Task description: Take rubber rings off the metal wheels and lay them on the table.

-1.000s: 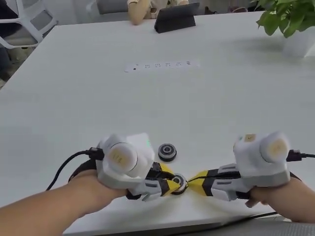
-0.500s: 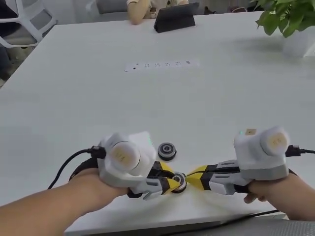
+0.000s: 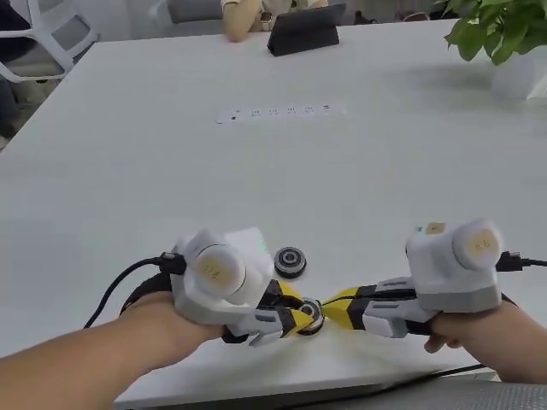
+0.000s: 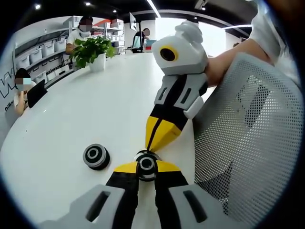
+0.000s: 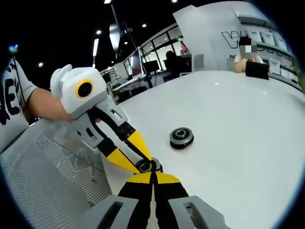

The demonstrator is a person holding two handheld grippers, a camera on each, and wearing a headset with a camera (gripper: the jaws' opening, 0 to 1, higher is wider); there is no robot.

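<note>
Two grippers: the left gripper (image 3: 297,319) and the right gripper (image 3: 332,311) met tip to tip near the front edge of the bench (image 3: 154,171), each held in one of the person's hands.
Left gripper: its jaws were clamped on the small wheel (image 3: 310,314); in the left gripper view the yellow tips sat on either side of the hub.
Right gripper: its jaws were drawn together to a point that touched the small wheel's rim; whether any rubber was pinched between them could not be told.
Small wheel: it sat between the two sets of tips, low over the bench; whether it touched the bench was unclear.
Second wheel (image 3: 290,262): it lay flat on the bench just beyond the grippers, apart from both, with a dark rubber ring (image 3: 279,263) around its metal centre.
Far bench: a white power strip (image 3: 282,112) lay mid-bench, a dark tablet (image 3: 303,32) stood at the far edge and a leafy plant (image 3: 500,30) stood at the far right corner.
Cable (image 3: 120,286): black, it ran from behind the left gripper toward the near edge.
</note>
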